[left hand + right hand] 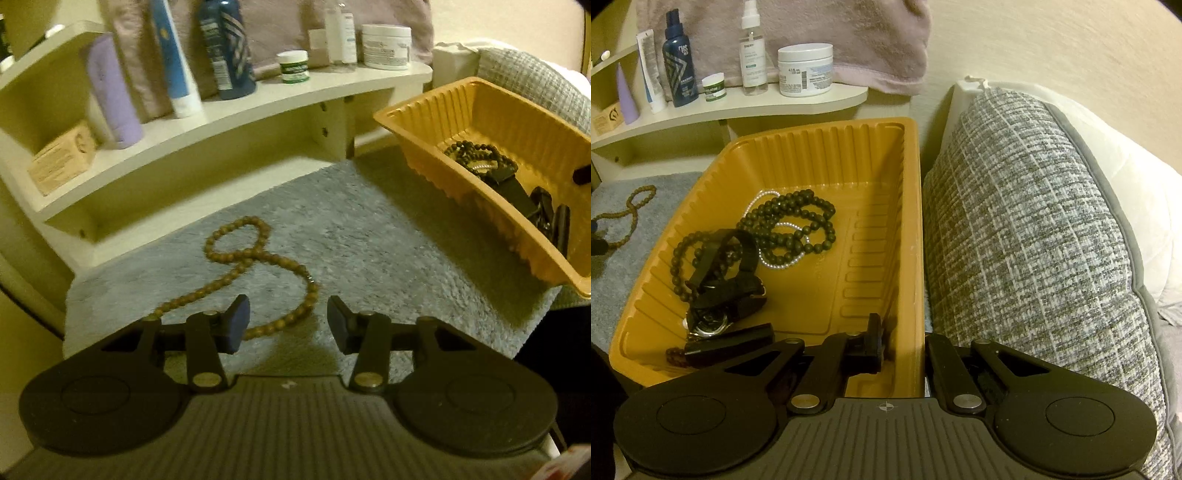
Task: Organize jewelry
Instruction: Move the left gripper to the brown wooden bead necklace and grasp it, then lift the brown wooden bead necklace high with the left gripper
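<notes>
A brown bead necklace (312, 295) lies in a loose curl on the grey fluffy mat (369, 229); it also shows at the left edge of the right wrist view (642, 194). My left gripper (288, 317) hangs open just above its near end, one strand running between the fingers, pads apart from it. The orange ribbed tray (424, 122) stands at the mat's right end. It holds a dark bead necklace (790, 229), a pearl strand (783, 262) and a black-strapped watch (709, 325). My right gripper (905, 343) is shut on the tray's right wall (912, 221), one finger inside, one outside.
A white curved shelf (229, 107) behind the mat carries tubes, a dark blue spray bottle (225, 48), a clear spray bottle (751, 51) and white jars (805, 70). A grey woven cushion (1034, 240) presses against the tray's right side. A pinkish towel (849, 40) hangs at the back.
</notes>
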